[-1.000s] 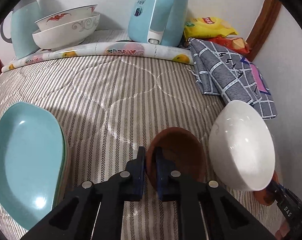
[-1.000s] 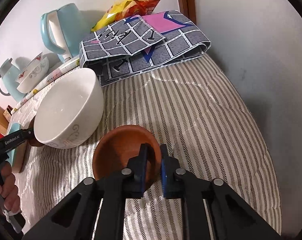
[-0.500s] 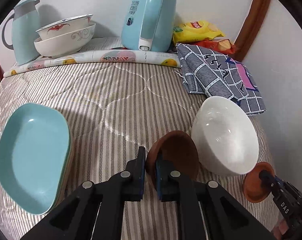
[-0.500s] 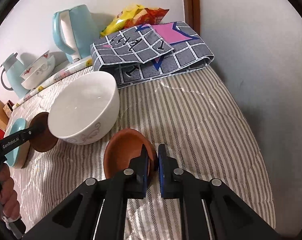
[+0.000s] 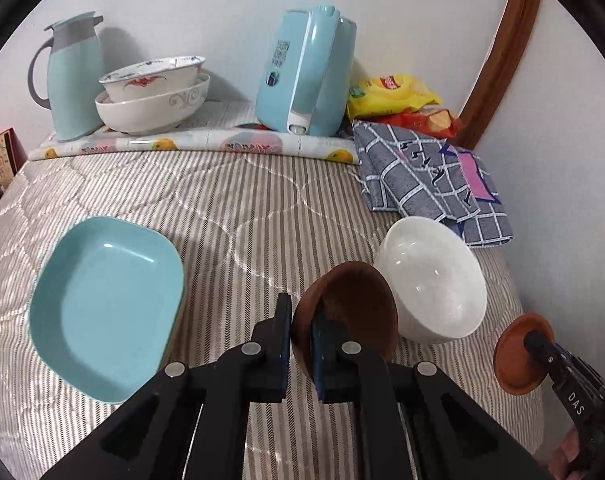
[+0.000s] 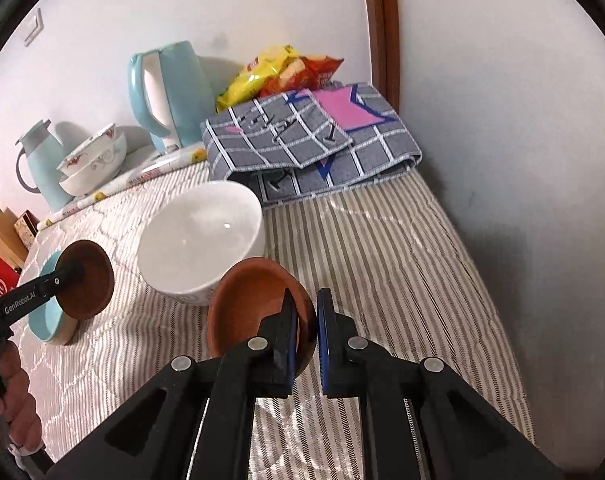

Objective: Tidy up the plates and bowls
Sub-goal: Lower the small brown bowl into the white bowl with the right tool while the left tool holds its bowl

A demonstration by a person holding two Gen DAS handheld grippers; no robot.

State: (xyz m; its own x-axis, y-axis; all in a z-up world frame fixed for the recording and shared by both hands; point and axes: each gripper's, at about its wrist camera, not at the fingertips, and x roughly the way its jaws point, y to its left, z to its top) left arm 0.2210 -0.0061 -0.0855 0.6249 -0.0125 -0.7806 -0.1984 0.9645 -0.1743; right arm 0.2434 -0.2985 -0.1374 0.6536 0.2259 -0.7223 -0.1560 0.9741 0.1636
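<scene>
Above the striped bed's near right part, left gripper and right gripper each have jaws clamped on a small brown clay saucer, lifted; white ceramic bowl and teal square plate unstacked, sorting barely begun.

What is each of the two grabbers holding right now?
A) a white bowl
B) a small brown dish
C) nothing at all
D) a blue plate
B: the left gripper is pinching the rim of a dark brown dish, and the right gripper is pinching a lighter brown dish, while the white bowl and the blue plate sit untouched on the striped cover.
</scene>
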